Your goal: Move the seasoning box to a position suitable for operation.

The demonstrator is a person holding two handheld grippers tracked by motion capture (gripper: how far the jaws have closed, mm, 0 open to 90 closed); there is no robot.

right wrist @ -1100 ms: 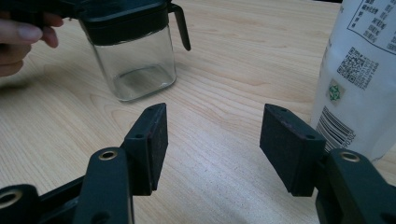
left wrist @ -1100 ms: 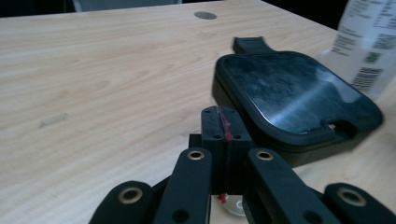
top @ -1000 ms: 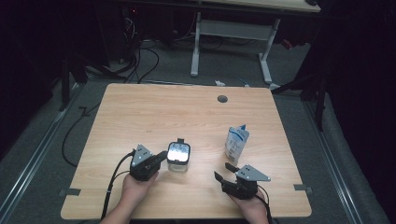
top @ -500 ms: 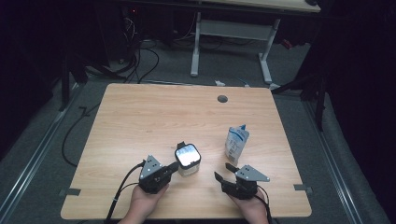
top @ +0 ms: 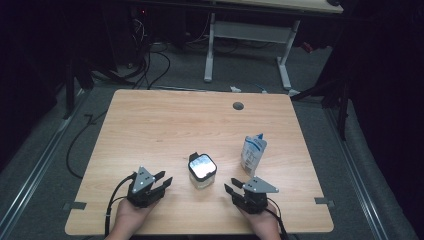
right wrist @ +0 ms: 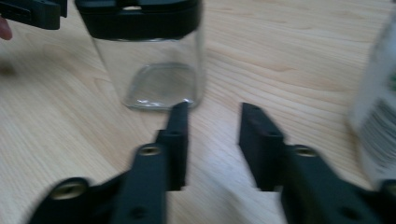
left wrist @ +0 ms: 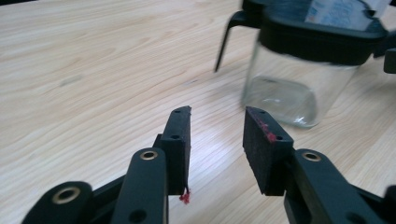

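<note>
While the glass jar stands upright on the counter | left tool and right tool flank the jar, both parted, empty | jar best gripped squarely below its black lid, pouch behind-right left undisturbed.

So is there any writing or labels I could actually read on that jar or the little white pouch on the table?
Nothing here can be read.
The white pouch: blue print on its front, too small to read in the high view; dark lines along its edge in the right gripper view, too blurred.
The glass jar: no label on its clear wall or black lid.
The left gripper and right gripper: no markings seen.
</note>
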